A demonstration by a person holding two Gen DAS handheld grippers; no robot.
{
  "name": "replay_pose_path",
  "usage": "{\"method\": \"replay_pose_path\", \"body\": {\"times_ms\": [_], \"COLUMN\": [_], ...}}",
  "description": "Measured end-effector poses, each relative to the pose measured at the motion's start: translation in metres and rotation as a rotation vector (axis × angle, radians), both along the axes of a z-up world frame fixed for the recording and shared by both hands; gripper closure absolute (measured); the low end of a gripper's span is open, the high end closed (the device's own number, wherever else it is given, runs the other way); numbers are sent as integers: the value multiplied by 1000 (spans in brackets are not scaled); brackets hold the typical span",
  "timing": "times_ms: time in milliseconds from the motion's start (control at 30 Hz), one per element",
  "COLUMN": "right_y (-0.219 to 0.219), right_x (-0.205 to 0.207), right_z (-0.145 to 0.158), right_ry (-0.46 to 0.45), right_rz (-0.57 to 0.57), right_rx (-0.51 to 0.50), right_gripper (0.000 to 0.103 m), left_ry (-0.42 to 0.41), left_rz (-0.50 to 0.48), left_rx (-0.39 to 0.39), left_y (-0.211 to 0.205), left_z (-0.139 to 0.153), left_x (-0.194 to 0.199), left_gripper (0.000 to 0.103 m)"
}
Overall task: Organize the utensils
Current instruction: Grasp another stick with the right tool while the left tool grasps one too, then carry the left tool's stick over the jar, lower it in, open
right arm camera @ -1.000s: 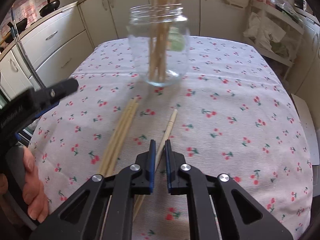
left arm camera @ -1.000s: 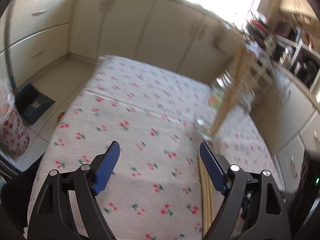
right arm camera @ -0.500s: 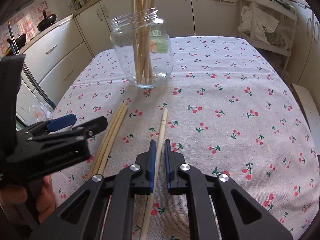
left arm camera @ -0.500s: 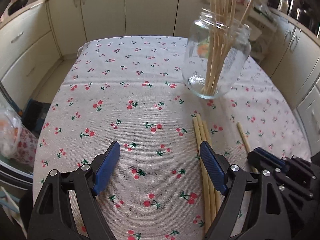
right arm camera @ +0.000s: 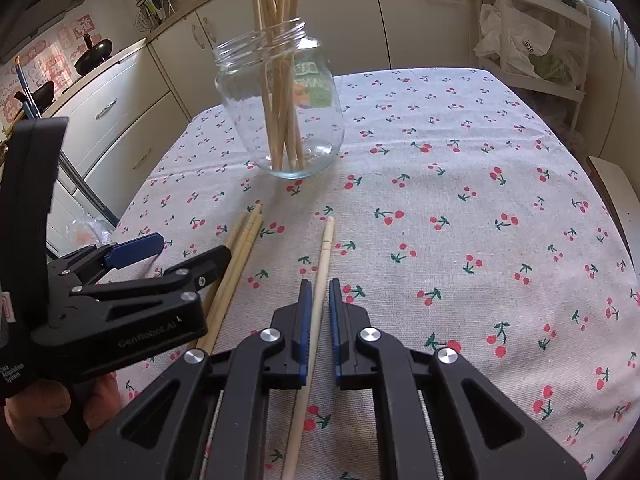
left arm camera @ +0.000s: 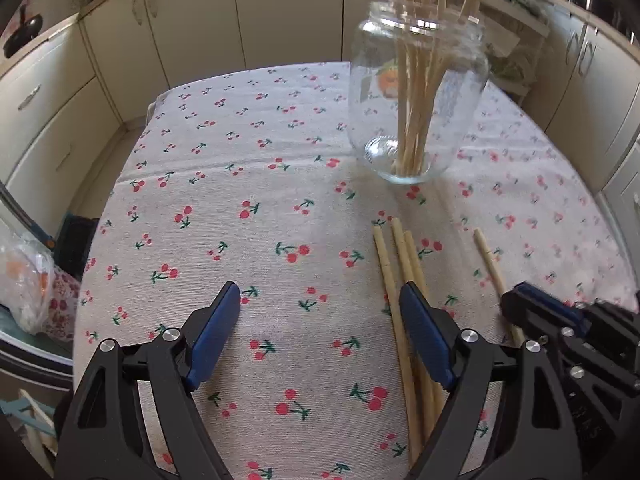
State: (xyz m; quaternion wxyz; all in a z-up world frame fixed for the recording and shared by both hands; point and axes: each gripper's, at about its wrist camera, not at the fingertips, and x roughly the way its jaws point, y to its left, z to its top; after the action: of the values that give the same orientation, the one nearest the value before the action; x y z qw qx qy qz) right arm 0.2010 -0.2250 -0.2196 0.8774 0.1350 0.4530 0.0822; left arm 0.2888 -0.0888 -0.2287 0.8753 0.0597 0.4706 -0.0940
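A clear glass jar holds several wooden chopsticks upright; it also shows in the right wrist view. Three chopsticks lie side by side on the cherry-print tablecloth, also in the right wrist view. A single chopstick lies apart to their right, also in the left wrist view. My left gripper is open and empty just above the cloth, its right finger over the three chopsticks. My right gripper has its jaws narrowly apart around the single chopstick, which lies between them on the cloth.
The table stands among cream kitchen cabinets. A wire rack with plastic bags stands at the back right. A plastic bag sits beyond the table's left edge.
The left gripper swung from facing the cabinets to face the jar and came down beside the three chopsticks. The right gripper came lower and now straddles the single chopstick.
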Motion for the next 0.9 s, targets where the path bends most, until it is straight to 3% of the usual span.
{"method": "replay_pose_path", "body": {"times_ms": [167,267,433,500,633,800,867,900], "right_y": [4,6,6,3,0,9,11,10], "right_x": [2,7,13,15,21,27,26,26], "right_z": [1,2,3,3,3,3,4,4], "right_ry": [4,13,36,51,68,63,63,65], "right_rz": [11,21,56,59,64,90,102,100], "right_rx": [-33,-46,-75,-76,-64,-124,-145,-140], "right_gripper": [94,94,95,95,95,95,97,97], "left_ry": [15,10,10,18,49,62,48,47], "left_rz": [6,-4,-66,-85,-110,-102,-117,-128], "left_rx": [12,8,-16,-39,-56,-53,-24,-24], "left_y": [5,5,0,1,3,-1,-6,-6], "left_z": [1,2,4,4,6,4,3,3], "left_x": [4,9,13,15,22,29,26,25], "left_gripper": [28,36,68,72,72,71,80,91]}}
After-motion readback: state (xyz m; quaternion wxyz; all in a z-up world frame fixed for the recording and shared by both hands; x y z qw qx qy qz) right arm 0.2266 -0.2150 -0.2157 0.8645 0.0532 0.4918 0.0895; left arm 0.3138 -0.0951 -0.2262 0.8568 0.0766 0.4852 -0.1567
